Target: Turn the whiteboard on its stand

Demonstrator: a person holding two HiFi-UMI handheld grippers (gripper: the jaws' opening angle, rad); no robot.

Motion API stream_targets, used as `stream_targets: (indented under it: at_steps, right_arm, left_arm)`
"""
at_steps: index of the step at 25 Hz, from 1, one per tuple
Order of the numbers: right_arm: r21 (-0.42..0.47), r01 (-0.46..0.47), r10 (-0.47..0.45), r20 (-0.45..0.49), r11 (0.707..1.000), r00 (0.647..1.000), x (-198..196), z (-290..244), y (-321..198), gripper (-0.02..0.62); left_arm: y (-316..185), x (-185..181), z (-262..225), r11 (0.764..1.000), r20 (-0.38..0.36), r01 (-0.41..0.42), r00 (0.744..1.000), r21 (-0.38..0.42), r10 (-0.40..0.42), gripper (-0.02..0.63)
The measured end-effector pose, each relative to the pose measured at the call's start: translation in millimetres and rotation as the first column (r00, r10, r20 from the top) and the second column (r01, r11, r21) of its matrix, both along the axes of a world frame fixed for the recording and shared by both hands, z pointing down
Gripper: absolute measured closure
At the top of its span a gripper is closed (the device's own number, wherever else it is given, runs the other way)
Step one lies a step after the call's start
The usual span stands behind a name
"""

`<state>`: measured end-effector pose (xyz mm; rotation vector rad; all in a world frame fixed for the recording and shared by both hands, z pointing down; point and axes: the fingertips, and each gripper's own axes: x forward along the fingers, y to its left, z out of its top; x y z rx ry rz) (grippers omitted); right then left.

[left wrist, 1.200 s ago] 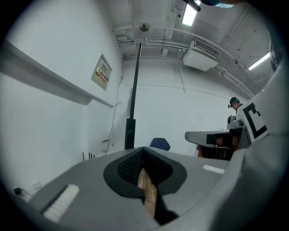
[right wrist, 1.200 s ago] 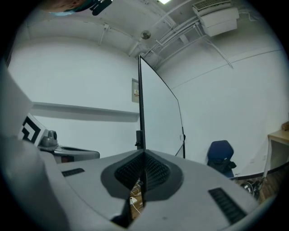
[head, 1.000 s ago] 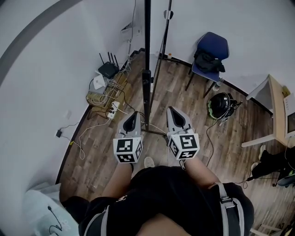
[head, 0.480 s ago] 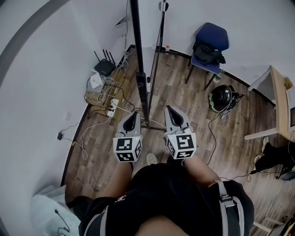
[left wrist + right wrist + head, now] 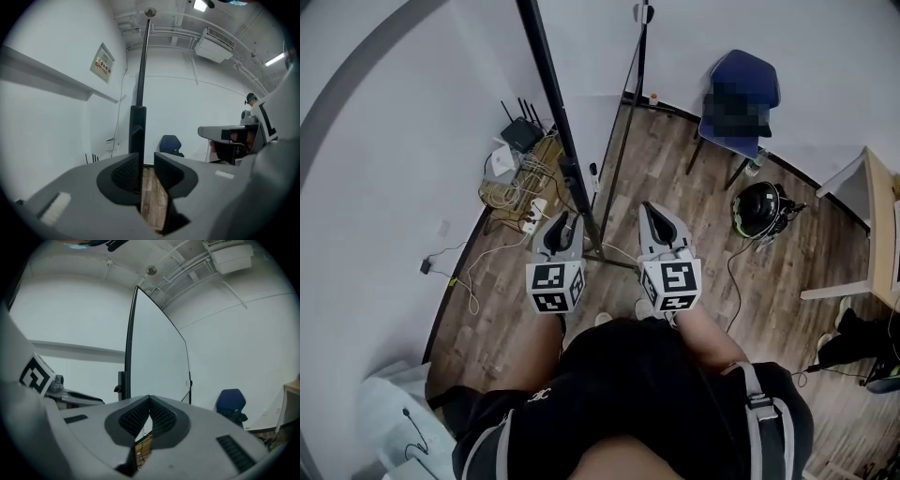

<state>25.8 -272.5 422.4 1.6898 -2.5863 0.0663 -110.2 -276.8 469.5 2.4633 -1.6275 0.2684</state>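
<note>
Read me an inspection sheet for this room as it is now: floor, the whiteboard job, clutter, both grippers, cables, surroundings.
Surface: wood-look floor.
Job's things: whiteboard upright on its stand; black stand post rises just ahead of the person.
Clutter: router and power strip by the wall; blue chair; helmet on the floor; desk at right.
Grippers: left gripper jaws have just been opening, nothing between them, post close ahead; right gripper jaws together, empty.
Cables: tangle beside the router; other leads trail over the floor.
Surroundings: white walls, wall sign, air conditioner near the ceiling.
</note>
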Motion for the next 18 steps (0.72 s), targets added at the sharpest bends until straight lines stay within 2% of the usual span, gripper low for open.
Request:
stream_targets:
  at_steps: [3, 9, 13, 18]
  right_arm:
    - [0.006, 0.028, -0.028, 0.017, 1.000, 0.999, 0.9, -3.8, -8.5, 0.591]
    - [0.003, 0.076, -0.076, 0.024, 0.997, 0.997, 3.7, -3.4, -14.6, 0.591]
    - [-0.007, 0.074, -0.074, 0.029, 0.997, 0.997, 16.3, -1.7, -21.1, 0.591]
    - [-0.002, 0.064, -0.064, 0.014, 0.998, 0.998, 26.5, -0.5, -25.2, 0.591]
  left_arm:
    - [-8.7, 4.6, 6.2, 1.000, 0.013, 0.002, 1.000, -0.023, -0.002, 0.483]
    - [-36.8, -6.4, 12.2, 0.996, 0.020, 0.080, 0.997, -0.030, -0.080, 0.393]
    - [-58.5, -5.6, 16.5, 0.994, 0.044, 0.107, 0.993, -0.030, -0.106, 0.385]
    - [-74.5, 0.8, 31.1, 0.990, 0.020, 0.116, 0.993, -0.082, -0.114, 0.386]
